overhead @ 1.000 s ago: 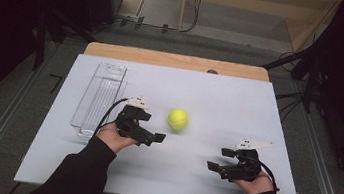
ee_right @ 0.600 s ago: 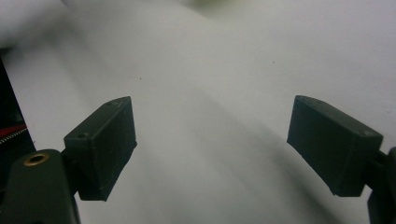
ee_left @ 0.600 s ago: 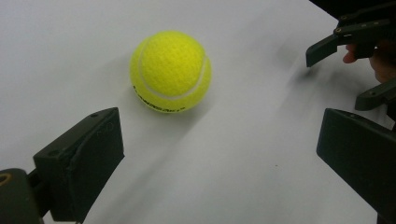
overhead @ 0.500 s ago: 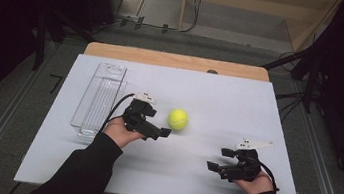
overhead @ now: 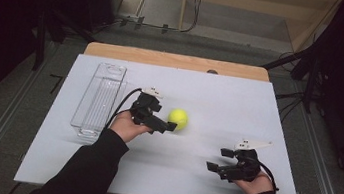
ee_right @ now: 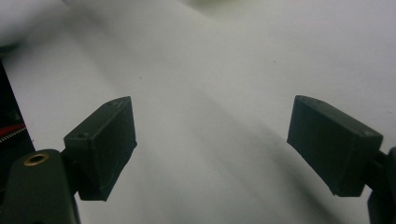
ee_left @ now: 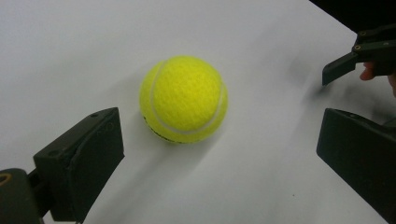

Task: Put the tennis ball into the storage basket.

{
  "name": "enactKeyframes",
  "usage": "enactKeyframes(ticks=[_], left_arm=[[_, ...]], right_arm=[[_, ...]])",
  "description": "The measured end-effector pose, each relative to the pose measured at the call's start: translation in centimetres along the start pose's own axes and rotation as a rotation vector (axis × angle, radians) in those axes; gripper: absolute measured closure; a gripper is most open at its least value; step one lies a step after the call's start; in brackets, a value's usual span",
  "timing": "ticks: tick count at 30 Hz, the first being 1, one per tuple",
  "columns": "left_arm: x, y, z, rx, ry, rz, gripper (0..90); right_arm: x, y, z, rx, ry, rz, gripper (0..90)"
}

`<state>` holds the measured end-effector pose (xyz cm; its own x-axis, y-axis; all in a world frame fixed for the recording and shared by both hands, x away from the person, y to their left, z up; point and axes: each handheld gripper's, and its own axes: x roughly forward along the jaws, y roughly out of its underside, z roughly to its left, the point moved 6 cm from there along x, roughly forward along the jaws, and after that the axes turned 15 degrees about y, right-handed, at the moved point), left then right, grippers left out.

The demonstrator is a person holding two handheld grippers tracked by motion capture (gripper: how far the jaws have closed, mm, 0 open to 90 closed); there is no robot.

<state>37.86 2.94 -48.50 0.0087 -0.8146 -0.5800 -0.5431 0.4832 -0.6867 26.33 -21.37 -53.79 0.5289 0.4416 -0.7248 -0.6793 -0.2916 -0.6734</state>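
Note:
A yellow tennis ball (overhead: 178, 118) lies on the white table top (overhead: 219, 108) near its middle. My left gripper (overhead: 164, 117) is open just left of the ball, its jaws pointing at it and one jaw tip almost beside it. In the left gripper view the ball (ee_left: 183, 99) rests a little ahead of the wide-spread jaws of that gripper (ee_left: 220, 140), not between them and not touching them. My right gripper (overhead: 218, 159) is open near the front right of the table, apart from the ball. The right gripper view shows its jaws (ee_right: 212, 126) spread over bare table.
A clear plastic tray (overhead: 99, 100) lies lengthwise on the left side of the table, behind my left hand. A wooden strip (overhead: 175, 60) runs along the far edge. The other gripper (ee_left: 369, 56) appears at the upper right of the left gripper view.
My left gripper has moved forward and to the right, up close to the ball. The ball and the right gripper have stayed where they were.

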Motion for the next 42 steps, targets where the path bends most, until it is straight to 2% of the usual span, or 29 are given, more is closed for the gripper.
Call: enactKeyframes(ticks=[13, 15, 24, 28, 34, 42], left_arm=[[0.9, -2.4, 0.8, 0.029, -0.014, -0.018, 1.2], [1.2, -2.8, 0.9, 0.041, -0.024, 0.000, 2.4], [1.8, -4.1, 1.1, 0.040, -0.009, -0.014, 2.4], [2.6, -4.9, 1.2, 0.060, -0.022, -0.012, 2.4], [3.7, -4.9, 1.3, 0.061, -0.005, 0.010, 2.4], [4.3, -4.4, 1.6, 0.055, -0.011, 0.022, 2.4]], right_arm=[[0.0, 0.0, 0.0, -0.001, 0.000, 0.004, 13.6], [0.0, 0.0, 0.0, -0.002, 0.000, 0.005, 13.6], [0.1, 0.1, 0.0, -0.003, 0.003, 0.006, 13.6], [0.1, 0.1, 0.0, -0.003, 0.003, 0.004, 13.6], [0.1, 0.1, -0.1, -0.005, 0.005, 0.004, 13.6], [0.0, 0.1, -0.1, -0.006, 0.007, 0.003, 13.6]])
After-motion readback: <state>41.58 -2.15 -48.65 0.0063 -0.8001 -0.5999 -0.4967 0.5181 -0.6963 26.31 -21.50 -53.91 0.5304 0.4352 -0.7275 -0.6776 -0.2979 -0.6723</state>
